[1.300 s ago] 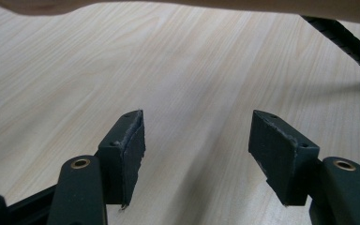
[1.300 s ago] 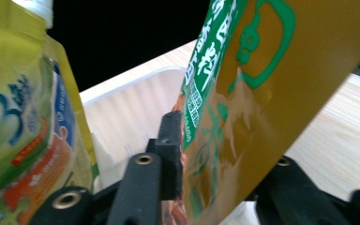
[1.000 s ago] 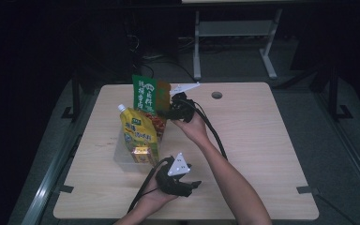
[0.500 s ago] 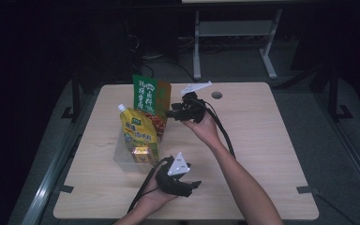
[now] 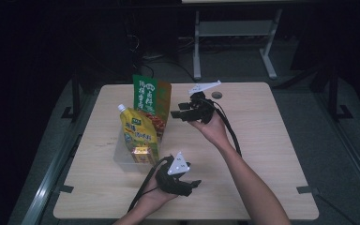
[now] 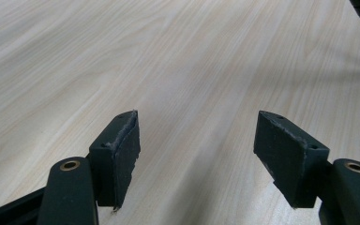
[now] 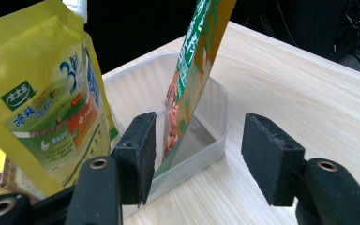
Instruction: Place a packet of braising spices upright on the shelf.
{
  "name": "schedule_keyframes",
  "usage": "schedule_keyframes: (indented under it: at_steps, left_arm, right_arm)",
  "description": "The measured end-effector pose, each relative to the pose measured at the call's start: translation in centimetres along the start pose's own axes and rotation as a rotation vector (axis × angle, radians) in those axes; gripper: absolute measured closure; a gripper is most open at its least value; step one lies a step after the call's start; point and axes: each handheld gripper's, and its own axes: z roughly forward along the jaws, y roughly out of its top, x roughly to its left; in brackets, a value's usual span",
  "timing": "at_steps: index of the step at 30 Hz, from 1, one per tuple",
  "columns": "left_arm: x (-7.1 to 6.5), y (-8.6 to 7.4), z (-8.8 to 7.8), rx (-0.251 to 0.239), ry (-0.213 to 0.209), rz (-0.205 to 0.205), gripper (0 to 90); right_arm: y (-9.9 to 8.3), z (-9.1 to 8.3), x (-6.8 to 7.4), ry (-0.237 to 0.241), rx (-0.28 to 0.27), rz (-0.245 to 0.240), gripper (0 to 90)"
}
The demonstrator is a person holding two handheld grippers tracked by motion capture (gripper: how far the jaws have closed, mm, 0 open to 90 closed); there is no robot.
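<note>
Just left of centre in the high view, a clear plastic tub holds a yellow spouted pouch and an upright green-and-orange packet; their print is too small to read. The right gripper, jaws just widened and empty, hangs beside the packet. The left gripper rests open on the table at lower centre.

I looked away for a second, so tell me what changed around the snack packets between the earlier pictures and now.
The right tongs let go of the green packet, their jaws having just been opening, and drew back to the right; the packet now stands in the clear tub, outside the open jaws. The yellow spouted pouch, the tub and the left tongs, open over bare table, stayed put.
</note>
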Motion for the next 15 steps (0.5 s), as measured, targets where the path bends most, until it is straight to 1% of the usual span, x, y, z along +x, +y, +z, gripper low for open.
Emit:
schedule_keyframes:
  at_steps: [4,7,10,13,15]
  left_arm:
    - [0.0,0.0,0.0,-0.003,0.001,-0.003,31.0]
    - [-0.1,0.0,0.0,-0.006,0.003,0.003,31.0]
    - [0.0,0.1,0.0,0.006,0.003,0.014,31.0]
    - [-0.1,0.0,0.1,0.001,0.002,0.006,30.9]
    - [-0.1,0.1,0.0,0.005,0.001,0.011,30.9]
  right_arm:
    - [-0.1,-0.7,0.0,-0.009,-0.002,0.003,43.7]
    - [-0.3,-1.2,-0.1,-0.011,-0.003,0.0,43.2]
    - [-0.5,-1.7,-0.1,-0.016,-0.002,0.001,43.1]
    - [-0.7,-2.1,-0.3,-0.021,0.001,0.003,43.0]
    - [-0.9,-2.4,-0.4,-0.024,-0.002,0.008,42.9]
